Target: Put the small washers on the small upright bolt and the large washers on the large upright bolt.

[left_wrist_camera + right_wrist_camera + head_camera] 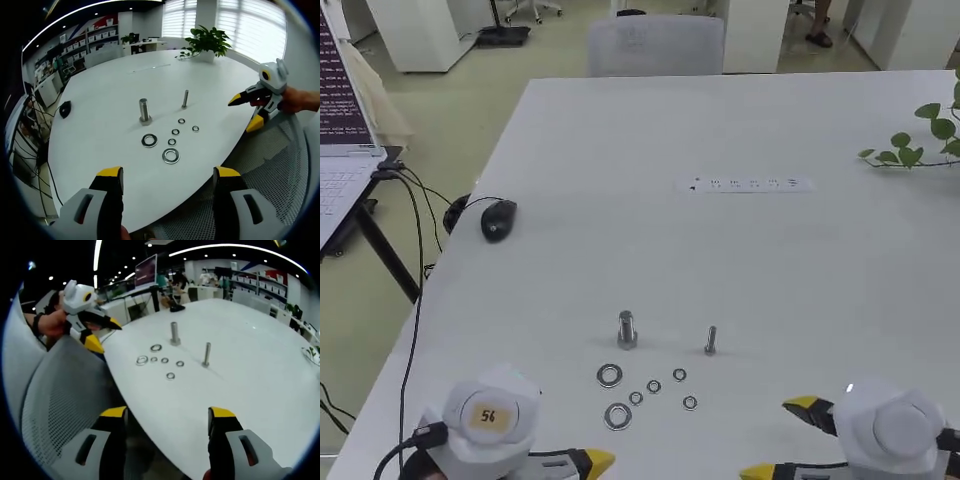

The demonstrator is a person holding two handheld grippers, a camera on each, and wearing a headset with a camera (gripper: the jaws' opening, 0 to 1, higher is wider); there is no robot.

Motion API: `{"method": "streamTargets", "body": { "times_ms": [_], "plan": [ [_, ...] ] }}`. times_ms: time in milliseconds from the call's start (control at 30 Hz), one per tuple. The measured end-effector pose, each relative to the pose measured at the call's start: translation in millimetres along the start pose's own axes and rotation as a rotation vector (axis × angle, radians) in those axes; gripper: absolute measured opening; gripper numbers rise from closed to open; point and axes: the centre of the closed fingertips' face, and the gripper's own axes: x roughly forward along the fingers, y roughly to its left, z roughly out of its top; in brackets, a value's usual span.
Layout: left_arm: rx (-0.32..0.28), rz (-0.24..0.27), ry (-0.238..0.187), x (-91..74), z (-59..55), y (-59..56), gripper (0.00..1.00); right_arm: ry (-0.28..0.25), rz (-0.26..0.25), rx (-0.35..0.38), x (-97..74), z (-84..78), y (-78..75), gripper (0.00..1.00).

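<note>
Your left gripper (167,172) and right gripper (169,412) both gape wide, empty, short of the washers (653,386) and bolts (627,330).

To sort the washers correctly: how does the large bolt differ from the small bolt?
The large bolt is much thicker than the small bolt. The large bolt has a broad head at its base; the small bolt's base is only slightly wider than its shaft. In the head view the large bolt stands left of the small bolt. Both are silver metal and stand upright.
</note>
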Motion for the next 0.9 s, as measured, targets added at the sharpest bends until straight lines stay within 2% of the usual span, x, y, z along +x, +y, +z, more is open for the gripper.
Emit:
{"method": "streamTargets", "body": {
  "times_ms": [67,167,233,333,433,533,667,800,900],
  "plan": [
    [0.006,-0.007,-0.001,0.3,1.1,-1.7,0.73,0.019,0.0,-0.014,2.0,-1.3,-1.0,0.65],
    [0.018,-0.016,0.001,1.0,1.2,-3.5,0.73,0.016,0.016,-0.033,9.0,4.1,-0.7,0.62],
    [0.019,-0.018,-0.002,0.5,2.0,-3.6,0.73,0.039,0.024,-0.056,15.6,7.8,-1.1,0.53],
    [0.004,-0.017,-0.019,-1.8,5.7,-1.8,0.73,0.056,0.027,-0.09,29.1,16.9,-5.1,0.49],
    [-0.012,-0.014,-0.041,-4.3,11.0,-0.6,0.73,0.08,0.047,-0.113,43.5,25.8,-8.0,0.4],
    [-0.027,-0.016,-0.073,-7.0,21.4,-1.7,0.73,0.09,0.095,-0.147,62.0,37.1,-5.4,0.36],
    [-0.014,-0.014,-0.096,-10.5,34.2,-1.7,0.73,0.133,0.124,-0.21,79.4,41.2,-5.1,0.28],
    [0.001,-0.005,-0.124,-17.7,48.2,1.1,0.73,0.184,0.16,-0.247,93.7,38.2,-3.6,0.23],
    [0.005,0.006,-0.14,-23.0,56.2,4.0,0.73,0.237,0.184,-0.305,99.8,32.2,-2.4,0.22]
  ]
}}
